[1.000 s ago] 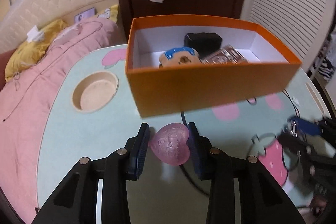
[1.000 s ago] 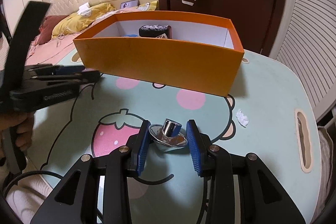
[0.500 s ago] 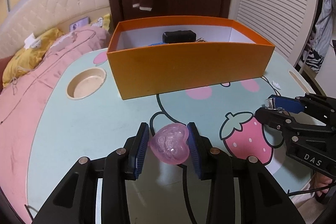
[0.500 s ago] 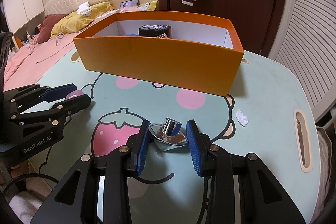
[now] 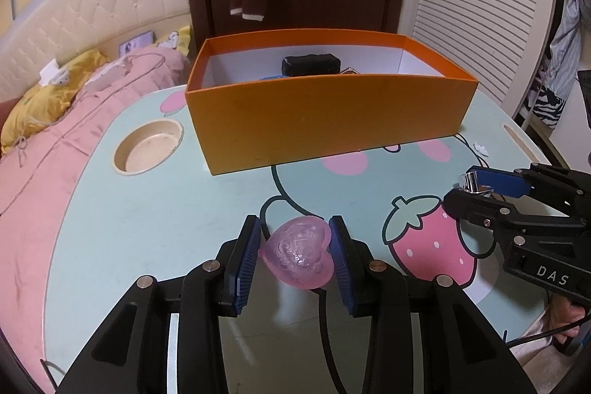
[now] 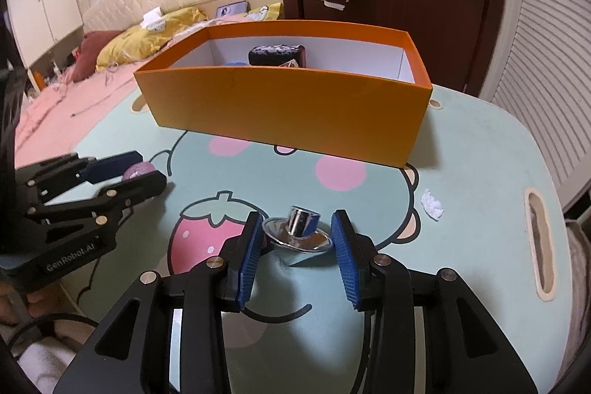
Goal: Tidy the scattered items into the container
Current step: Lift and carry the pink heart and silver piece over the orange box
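In the left wrist view the left gripper point(image 5: 295, 255) has its fingers clamped on a pink heart-shaped trinket point(image 5: 298, 255), one blue pad against each flank, low over the bench point(image 5: 147, 209) near its front edge. The orange box point(image 5: 325, 120) stands well beyond it toward the far edge, open at the top, with a black case point(image 5: 310, 64) and a sliver of something blue showing over its near wall. At the right of this view the right gripper point(image 5: 466, 188) pokes in with a glint of chrome between its tips. In the right wrist view that chrome proves to be a small metal dish with a stubby cap point(image 6: 298, 232); the fingers flank it closely on both sides, the left pad touching its rim, though whether the right pad has closed fully on it I cannot tell (the dish may be resting on the bench rather than lifted). A scrap of white paper point(image 6: 431, 204) lies off to the right on the bench. My reading is that both items are mid-pick and headed for the box. The next move calls for raising each above the near wall, carrying it over the opening, and parting the fingers only once it is clear of the rim.
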Tool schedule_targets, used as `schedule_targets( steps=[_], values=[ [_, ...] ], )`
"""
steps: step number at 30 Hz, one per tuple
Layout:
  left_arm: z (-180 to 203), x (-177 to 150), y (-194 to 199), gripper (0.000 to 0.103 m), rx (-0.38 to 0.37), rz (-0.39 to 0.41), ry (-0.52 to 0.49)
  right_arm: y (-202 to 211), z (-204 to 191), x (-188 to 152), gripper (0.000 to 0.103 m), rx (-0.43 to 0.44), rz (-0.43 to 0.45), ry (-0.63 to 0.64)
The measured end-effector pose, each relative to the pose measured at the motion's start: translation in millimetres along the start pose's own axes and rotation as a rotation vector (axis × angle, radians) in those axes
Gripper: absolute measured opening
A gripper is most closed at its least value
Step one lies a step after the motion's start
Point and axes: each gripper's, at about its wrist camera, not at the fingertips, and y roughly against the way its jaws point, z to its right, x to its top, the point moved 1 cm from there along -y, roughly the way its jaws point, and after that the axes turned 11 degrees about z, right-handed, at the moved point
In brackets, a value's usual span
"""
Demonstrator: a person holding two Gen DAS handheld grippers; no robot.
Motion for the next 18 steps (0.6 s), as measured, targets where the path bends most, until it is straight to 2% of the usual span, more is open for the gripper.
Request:
schedule_targets(
  steps=[8, 18],
  values=[
    [-1, -2, 4, 0.035, 0.003, 0.022, 0.012, -1, -10, -2, 0.038, -0.049, 0.002, 0.046],
    [-10, 3, 23, 0.035, 0.014, 0.115, 0.043, 5, -22, -1, 0.037, -0.090, 0.030, 0.110]
  ],
)
